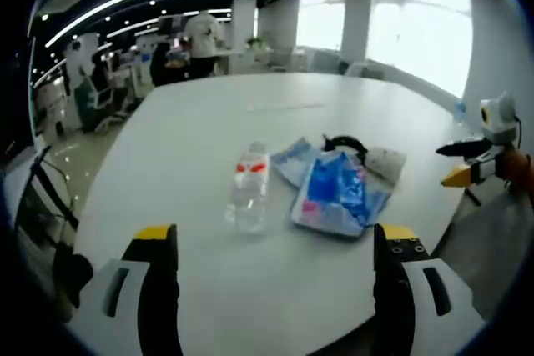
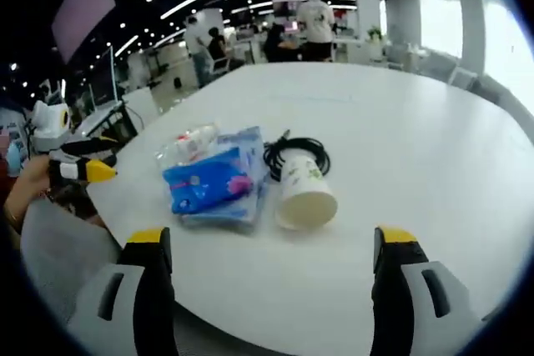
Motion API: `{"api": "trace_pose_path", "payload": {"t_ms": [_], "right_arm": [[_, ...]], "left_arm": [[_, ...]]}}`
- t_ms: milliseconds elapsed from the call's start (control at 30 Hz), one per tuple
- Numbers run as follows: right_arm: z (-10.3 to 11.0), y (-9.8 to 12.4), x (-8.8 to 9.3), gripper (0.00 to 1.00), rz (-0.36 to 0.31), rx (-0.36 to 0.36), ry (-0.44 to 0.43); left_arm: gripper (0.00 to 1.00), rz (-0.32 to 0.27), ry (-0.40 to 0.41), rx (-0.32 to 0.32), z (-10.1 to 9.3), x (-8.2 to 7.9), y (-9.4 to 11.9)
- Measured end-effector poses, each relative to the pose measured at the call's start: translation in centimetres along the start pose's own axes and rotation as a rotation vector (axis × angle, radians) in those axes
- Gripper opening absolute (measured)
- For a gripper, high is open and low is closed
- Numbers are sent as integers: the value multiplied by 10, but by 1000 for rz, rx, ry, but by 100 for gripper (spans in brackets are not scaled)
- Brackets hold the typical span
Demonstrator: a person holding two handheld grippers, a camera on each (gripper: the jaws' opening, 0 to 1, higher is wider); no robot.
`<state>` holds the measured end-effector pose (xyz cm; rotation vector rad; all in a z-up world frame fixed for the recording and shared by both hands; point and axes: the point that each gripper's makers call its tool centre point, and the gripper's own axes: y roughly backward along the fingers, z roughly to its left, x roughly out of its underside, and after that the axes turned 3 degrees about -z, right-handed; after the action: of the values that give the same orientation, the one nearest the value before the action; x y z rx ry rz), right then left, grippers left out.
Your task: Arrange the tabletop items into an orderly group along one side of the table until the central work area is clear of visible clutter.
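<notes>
On the white table [image 1: 209,122] a clear plastic bottle [image 1: 249,191] with a red-and-white label lies on its side. Right of it lies a blue packet [image 1: 338,193], with a coiled black cable [image 1: 345,142] and a paper cup [image 1: 386,162] behind it. My left gripper [image 1: 274,289] hovers open over the near edge, short of them. In the right gripper view the tipped paper cup [image 2: 304,187] lies nearest, the cable [image 2: 297,154] behind it, the blue packet [image 2: 213,181] and bottle [image 2: 190,141] to its left. My right gripper [image 2: 271,289] is open with nothing between its jaws.
The other gripper [image 1: 469,160] shows beyond the table's right edge, held by a hand [image 1: 519,171]; the left one [image 2: 81,164] shows off the table's left edge. The table [image 2: 417,122] stretches wide behind the items. People [image 1: 203,39], desks and chairs stand far behind.
</notes>
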<state>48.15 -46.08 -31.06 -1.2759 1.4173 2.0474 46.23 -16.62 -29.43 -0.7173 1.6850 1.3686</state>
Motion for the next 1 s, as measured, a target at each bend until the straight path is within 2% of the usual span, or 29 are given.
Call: {"api": "trace_pose_path", "payload": {"t_ms": [367, 567, 1000], "right_arm": [[2, 0, 0, 99, 2, -6, 16], [-2, 1, 0, 99, -1, 8, 1], [-2, 2, 0, 99, 1, 11, 5]], "left_arm": [[93, 12, 45, -24, 8, 4, 2], [93, -17, 42, -24, 7, -2, 3], [94, -2, 26, -38, 9, 1, 4]]}}
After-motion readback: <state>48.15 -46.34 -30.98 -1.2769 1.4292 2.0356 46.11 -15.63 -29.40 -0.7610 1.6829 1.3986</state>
